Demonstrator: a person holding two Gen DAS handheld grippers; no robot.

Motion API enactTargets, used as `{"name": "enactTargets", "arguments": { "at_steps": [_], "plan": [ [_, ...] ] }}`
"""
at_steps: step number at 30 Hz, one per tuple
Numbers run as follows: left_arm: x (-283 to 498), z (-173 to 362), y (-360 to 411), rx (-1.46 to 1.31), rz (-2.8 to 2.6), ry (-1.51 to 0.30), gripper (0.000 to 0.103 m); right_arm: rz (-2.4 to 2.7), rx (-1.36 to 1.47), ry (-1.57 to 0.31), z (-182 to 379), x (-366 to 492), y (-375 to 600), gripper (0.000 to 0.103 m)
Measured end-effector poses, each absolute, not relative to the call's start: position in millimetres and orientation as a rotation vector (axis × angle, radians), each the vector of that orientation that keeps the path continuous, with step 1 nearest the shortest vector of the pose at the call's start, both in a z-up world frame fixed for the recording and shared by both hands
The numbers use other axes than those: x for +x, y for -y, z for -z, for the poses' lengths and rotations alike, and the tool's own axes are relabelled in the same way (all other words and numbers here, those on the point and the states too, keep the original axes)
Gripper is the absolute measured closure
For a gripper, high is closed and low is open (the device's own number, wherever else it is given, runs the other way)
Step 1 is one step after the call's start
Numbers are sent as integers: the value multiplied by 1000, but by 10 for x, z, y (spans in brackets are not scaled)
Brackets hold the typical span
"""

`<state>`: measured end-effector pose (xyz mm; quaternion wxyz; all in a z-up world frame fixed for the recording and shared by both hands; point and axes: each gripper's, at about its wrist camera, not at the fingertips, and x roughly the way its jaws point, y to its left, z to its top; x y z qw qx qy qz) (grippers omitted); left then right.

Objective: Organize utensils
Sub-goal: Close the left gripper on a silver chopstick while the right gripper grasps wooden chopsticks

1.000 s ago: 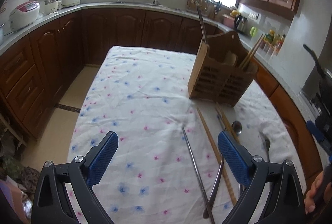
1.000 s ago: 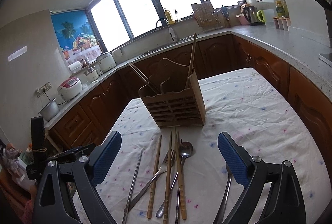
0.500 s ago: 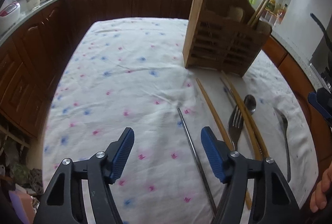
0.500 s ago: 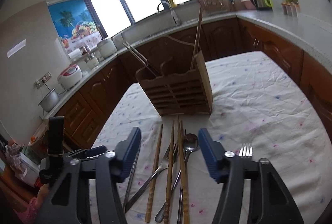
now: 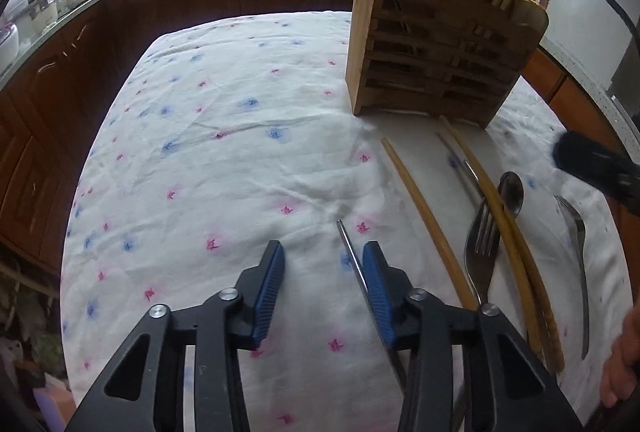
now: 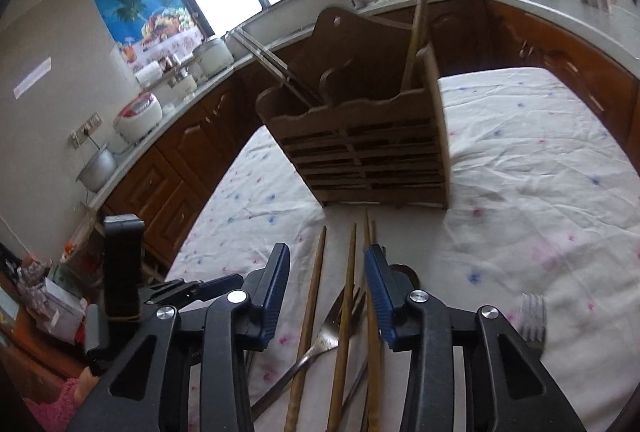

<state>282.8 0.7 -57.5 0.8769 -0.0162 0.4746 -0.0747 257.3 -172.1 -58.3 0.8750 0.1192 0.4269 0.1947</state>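
Observation:
A slatted wooden utensil holder [image 5: 436, 64] stands on the flowered tablecloth [image 5: 240, 136], with chopsticks standing in it; it also shows in the right wrist view [image 6: 368, 152]. Before it lie wooden chopsticks [image 5: 428, 224], a metal chopstick [image 5: 354, 260], two forks [image 5: 480, 248] and a spoon [image 5: 511, 192]. My left gripper [image 5: 322, 278] is open low over the cloth, the metal chopstick against its right finger. My right gripper [image 6: 326, 282] is open over the wooden chopsticks [image 6: 348, 296], with a fork [image 6: 534, 320] to its right.
Brown kitchen cabinets and a counter [image 6: 160, 136] with rice cookers ring the table. The right gripper's body [image 5: 592, 168] shows at the right edge of the left wrist view, the left one's [image 6: 124, 264] at the left of the right wrist view.
Both grippers have dropped toward the table and moved closer to the holder. The jaws of both have narrowed from wide open to a smaller gap.

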Motion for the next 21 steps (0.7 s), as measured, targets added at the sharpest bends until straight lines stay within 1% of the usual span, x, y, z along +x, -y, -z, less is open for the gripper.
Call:
{"name": "enactTargets", "arguments": {
  "at_steps": [3, 7, 10, 12, 14, 16, 18, 20, 21],
  "plan": [
    [2835, 593, -60, -56, 176, -997, 65, -410, 216, -931, 698, 2709, 1635, 68],
    [2819, 588, -91, -60, 191, -1005, 65, -411, 173, -984, 833, 2856, 1537, 77],
    [2817, 585, -91, -50, 193, -1009, 65, -405, 140, -1011, 891, 2923, 1490, 79],
    [2811, 575, -87, -47, 190, -1011, 65, -395, 124, -1028, 932, 2964, 1476, 83],
    [2779, 552, -64, -31, 187, -1007, 65, -383, 120, -1037, 959, 2985, 1490, 97],
    [2769, 553, -30, -8, 182, -1002, 65, -383, 128, -1027, 940, 2965, 1526, 97],
    [2768, 562, 10, 20, 178, -995, 68, -385, 143, -1004, 877, 2921, 1582, 98],
    [2767, 567, 51, 52, 168, -987, 79, -385, 167, -977, 790, 2887, 1648, 98],
    [2770, 568, 62, 55, 173, -987, 83, -386, 180, -959, 730, 2842, 1696, 98]
  ]
}}
